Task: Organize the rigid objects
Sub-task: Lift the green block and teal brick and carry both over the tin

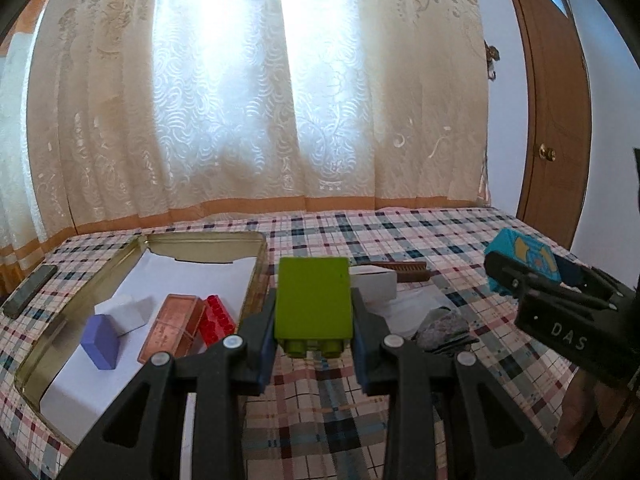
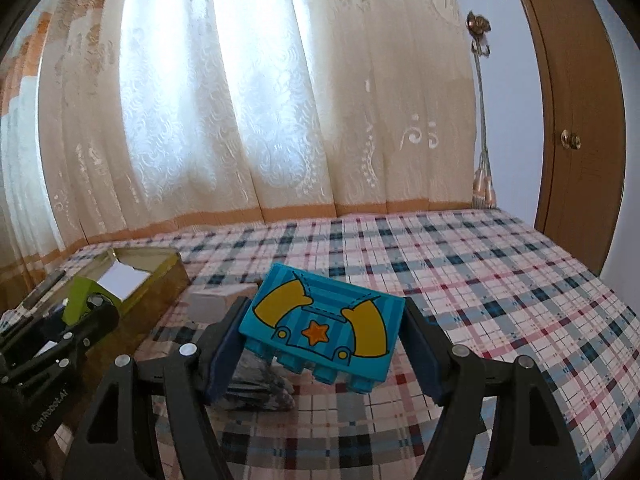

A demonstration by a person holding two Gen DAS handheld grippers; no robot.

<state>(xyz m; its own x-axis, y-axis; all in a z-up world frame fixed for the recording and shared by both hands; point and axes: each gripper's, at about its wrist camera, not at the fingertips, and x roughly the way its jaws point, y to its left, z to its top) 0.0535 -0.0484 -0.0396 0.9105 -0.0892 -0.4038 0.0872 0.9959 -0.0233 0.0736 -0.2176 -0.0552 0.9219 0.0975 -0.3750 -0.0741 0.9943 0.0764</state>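
Plaid tablecloth before lace curtains, wooden door.

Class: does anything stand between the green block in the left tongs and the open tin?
Nothing visible does. The green plastic building block, gripped in the left tongs, hangs right of the open metal tin; only the tin's low wall lies between.

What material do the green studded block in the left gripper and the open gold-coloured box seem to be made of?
The green studded block, which the left gripper holds, looks like moulded plastic with a matte, even colour and round studs. The open gold-coloured box is probably thin metal, since its walls are shiny with a rolled rim.
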